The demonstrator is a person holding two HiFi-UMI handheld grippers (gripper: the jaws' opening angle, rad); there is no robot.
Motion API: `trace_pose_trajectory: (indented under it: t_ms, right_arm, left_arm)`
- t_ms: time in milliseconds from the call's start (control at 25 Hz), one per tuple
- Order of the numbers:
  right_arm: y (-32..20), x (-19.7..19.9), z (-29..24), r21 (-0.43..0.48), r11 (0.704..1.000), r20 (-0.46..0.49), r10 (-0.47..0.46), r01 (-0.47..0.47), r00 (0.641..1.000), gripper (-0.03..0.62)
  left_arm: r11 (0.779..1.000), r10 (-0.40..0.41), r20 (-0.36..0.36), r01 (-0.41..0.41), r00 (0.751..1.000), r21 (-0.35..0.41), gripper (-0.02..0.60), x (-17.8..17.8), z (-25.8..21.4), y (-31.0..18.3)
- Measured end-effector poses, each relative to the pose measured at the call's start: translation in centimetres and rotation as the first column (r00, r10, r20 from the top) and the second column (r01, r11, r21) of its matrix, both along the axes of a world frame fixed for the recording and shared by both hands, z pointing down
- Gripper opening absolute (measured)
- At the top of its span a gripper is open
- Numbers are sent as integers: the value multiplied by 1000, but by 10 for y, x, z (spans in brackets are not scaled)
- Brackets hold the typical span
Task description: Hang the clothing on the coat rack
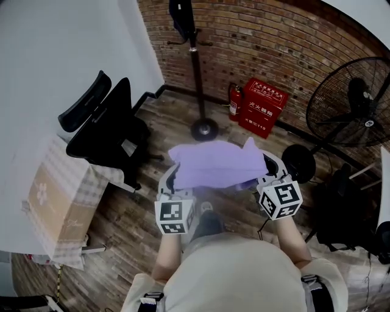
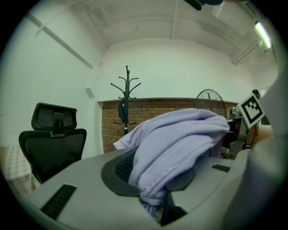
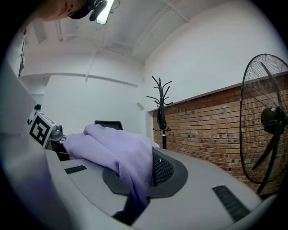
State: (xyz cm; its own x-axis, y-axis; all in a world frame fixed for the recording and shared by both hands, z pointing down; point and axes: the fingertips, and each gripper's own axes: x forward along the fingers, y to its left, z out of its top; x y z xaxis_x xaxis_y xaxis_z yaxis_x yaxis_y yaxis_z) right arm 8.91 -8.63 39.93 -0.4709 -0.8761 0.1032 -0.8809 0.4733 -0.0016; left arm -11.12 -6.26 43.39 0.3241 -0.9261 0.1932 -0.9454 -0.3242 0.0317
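Between the two grippers, at the middle of the head view, a lilac garment (image 1: 216, 163) is held stretched above a dark wooden floor (image 1: 140, 225). On its left edge, the left gripper (image 1: 172, 181) has its fingers clenched on a thick fold of the fabric, which bunches up over the top of them in that gripper's own view. On the right edge, the right gripper (image 1: 266, 172) grasps a thinner fold, its fingers nearly together on the cloth. Both grippers point roughly level toward the far wall.

Beyond the garment and well apart from it stands the rack (image 1: 196, 67), a dark pole on a round base near a brick wall (image 1: 274, 42). A dark item (image 1: 181, 15) already hangs near its top. Its curved hooks (image 2: 126, 85) show in both gripper views, high above the garment. A black chair (image 1: 106, 128) sits at the left, with a red box (image 1: 263, 106) and an extinguisher (image 1: 234, 102) just right of the rack's base. A large fan (image 1: 356, 103) stands at the far right.

The step in hand appears to be carrying the garment to the rack; nothing of it is hung yet. The next move likely calls for closing the gap and then lifting the garment to hook height. A fold or the collar must then go over a free hook, clear of the dark item. Both grips should probably hold until a hook bears the fabric. Which part is the collar cannot be told.
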Motion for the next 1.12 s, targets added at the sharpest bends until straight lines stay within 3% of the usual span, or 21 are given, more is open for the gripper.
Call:
trace_pose_trajectory:
  t_ms: [640, 1120]
  right_arm:
    - [-158, -41, -20, 24, 998, 7, 51, -51, 999, 15]
    - [-234, -66, -25, 68, 994, 10, 84, -85, 996, 15]
  left_arm:
    - [998, 49, 6, -50, 999, 41, 89, -43, -21, -167]
    - [994, 82, 23, -84, 996, 75, 89, -68, -31, -251]
